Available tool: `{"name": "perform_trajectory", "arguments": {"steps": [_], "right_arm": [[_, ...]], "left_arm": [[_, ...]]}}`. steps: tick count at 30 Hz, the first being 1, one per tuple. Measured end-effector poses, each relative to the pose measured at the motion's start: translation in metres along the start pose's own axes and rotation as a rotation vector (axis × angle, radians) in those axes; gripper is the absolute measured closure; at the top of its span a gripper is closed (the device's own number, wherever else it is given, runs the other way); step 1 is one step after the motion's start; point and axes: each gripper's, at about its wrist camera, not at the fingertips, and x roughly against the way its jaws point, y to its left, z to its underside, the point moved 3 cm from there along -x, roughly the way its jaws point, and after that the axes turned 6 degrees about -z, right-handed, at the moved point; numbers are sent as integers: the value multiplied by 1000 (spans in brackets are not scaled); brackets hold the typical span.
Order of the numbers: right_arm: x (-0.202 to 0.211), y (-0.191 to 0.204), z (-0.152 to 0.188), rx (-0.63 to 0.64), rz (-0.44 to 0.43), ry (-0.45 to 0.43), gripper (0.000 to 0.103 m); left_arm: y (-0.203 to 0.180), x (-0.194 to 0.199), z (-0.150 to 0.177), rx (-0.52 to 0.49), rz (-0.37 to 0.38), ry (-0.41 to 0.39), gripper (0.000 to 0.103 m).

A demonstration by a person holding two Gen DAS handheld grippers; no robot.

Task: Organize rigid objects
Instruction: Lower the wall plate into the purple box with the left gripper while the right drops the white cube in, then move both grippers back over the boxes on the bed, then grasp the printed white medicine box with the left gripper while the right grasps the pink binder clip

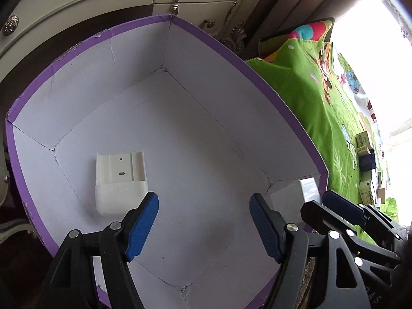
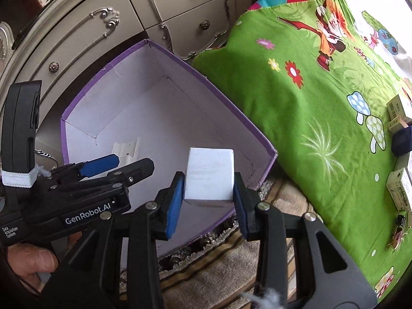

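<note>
A large box with a purple rim (image 1: 211, 38) and a white inside stands open below both grippers. A white plastic bracket (image 1: 119, 182) lies on its floor at the left, partly hidden behind the left gripper in the right wrist view (image 2: 127, 148). My left gripper (image 1: 203, 200) hangs open over the box floor with nothing between its blue pads. Over the box's near right corner, my right gripper (image 2: 208, 177) is open with a small white carton (image 2: 209, 175) between its fingers. The pads stand just off the carton's sides.
A green cartoon blanket (image 2: 309, 103) lies to the right of the box. Several small cartons (image 2: 397, 191) and a dark blue box (image 2: 401, 140) rest on its far right. A cream dresser (image 2: 167, 2) stands behind. A patterned rug (image 2: 219, 270) lies beneath. A hand (image 2: 28, 260) holds the left gripper.
</note>
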Motion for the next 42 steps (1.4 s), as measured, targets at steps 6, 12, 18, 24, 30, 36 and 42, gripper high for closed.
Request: {"name": "perform_trajectory", "arguments": {"steps": [6,12,18,24,30,36,42], "right_arm": [[10,-6,3,-31,6,-37,35],[32,-16,14,-56,20,-101,35],[53,-33,20,-97,48,-150,35],[69,-56,29,-151,54,-185,35],[88,-92,43,-220,110,-211,35],[112,-148,67,-324,189,-242,35],[139,-213,97,-463,281,-282,35]], "left_arm": [[-5,0,1,-3,3,-2,27],[-18,6,2,-43,12,-17,27],[-45,21,2,-158,1,-93,27],[-77,30,-4,-223,3,-108,27],[-116,34,2,-290,50,-100,27],[-158,37,14,-374,102,-87,27],[-201,39,25,-449,143,-73,27]]}}
